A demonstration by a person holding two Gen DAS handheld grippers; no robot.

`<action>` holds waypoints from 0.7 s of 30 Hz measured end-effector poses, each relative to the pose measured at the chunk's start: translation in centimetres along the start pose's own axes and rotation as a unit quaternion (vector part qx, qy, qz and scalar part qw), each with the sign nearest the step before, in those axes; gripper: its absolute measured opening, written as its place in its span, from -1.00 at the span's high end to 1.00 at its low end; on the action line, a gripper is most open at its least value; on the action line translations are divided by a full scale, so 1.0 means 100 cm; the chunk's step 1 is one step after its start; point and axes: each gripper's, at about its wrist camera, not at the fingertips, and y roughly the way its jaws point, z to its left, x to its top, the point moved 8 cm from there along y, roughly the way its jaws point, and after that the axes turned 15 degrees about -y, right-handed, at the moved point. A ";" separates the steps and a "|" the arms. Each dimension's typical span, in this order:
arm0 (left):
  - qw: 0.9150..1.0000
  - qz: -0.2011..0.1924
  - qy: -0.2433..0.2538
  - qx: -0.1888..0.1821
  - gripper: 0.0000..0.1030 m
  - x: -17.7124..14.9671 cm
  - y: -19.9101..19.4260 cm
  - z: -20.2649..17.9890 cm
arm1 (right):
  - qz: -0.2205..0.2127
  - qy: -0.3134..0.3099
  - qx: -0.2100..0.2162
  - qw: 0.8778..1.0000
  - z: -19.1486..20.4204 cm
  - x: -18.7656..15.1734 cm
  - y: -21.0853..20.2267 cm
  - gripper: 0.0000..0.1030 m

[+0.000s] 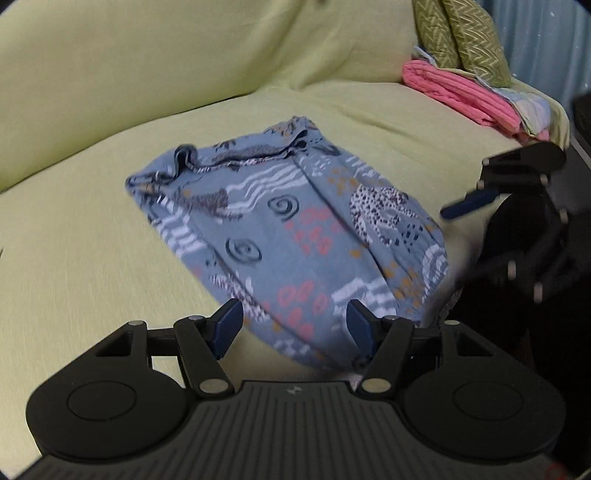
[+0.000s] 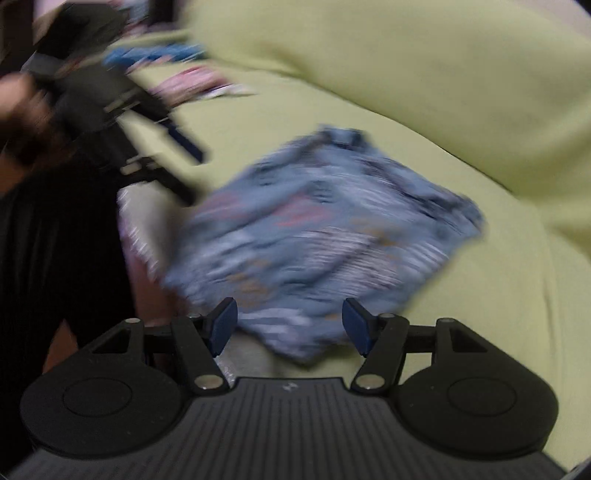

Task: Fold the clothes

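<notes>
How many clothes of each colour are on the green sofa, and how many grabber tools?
Blue patterned garment: 1
Pink folded garment: 1
Pale patchwork cloth: 1
Green zigzag cushions: 2
Grippers: 2, left gripper and right gripper, both open
Total: 7

Left gripper [image 1: 293,325] jaws spread wide, nothing between pads. Right gripper [image 2: 289,325] likewise spread, empty, its view motion-blurred. Each gripper off to the other's side.
</notes>
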 end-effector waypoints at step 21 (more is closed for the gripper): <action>0.997 -0.056 0.048 0.004 -0.50 0.008 -0.028 -0.002 | -0.060 0.095 0.033 0.993 -0.037 0.034 0.010 0.84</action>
